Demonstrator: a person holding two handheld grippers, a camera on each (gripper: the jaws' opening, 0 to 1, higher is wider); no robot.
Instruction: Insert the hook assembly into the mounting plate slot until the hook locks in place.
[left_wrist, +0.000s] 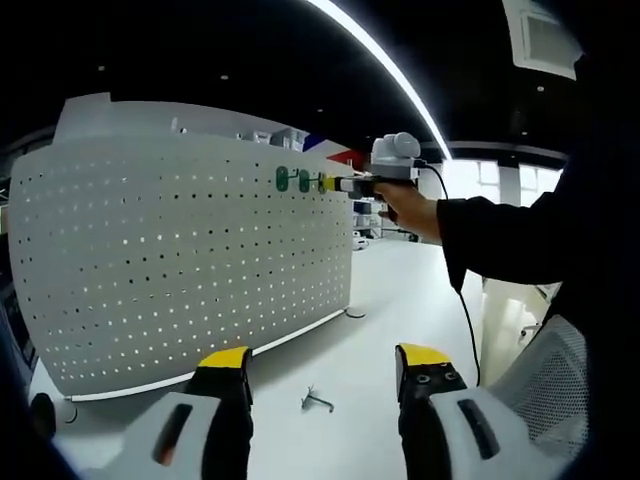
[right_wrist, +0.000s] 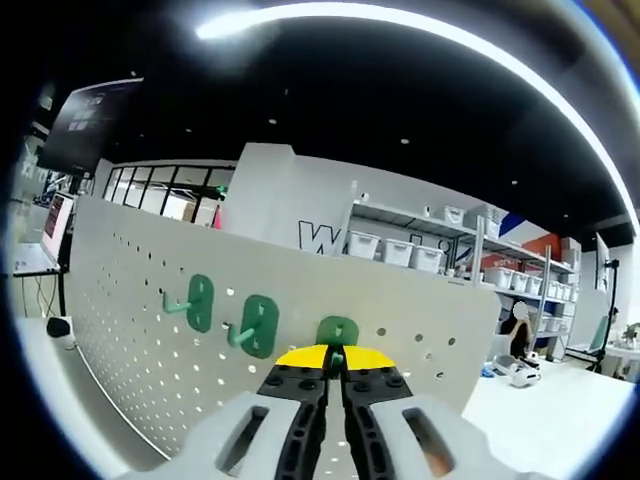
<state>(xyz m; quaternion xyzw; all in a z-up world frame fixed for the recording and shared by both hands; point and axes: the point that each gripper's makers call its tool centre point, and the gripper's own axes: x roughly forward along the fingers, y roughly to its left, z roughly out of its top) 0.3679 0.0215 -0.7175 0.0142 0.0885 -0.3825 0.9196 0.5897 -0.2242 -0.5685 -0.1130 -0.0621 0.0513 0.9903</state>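
A white perforated mounting plate stands upright on the white table. Two green hooks hang side by side near its top edge. A third green hook sits against the plate just right of them, with my right gripper shut on it. In the left gripper view that right gripper reaches in from the right, held by a hand, at the plate's upper right beside the green hooks. My left gripper stands open low over the table, nothing between its fingers. A small metal hook lies on the table between them.
A dark-sleeved arm crosses the right side, with a cable hanging from the right gripper. A mesh chair back is at the lower right. Shelves with white bins stand beyond the plate. A monitor is at the far left.
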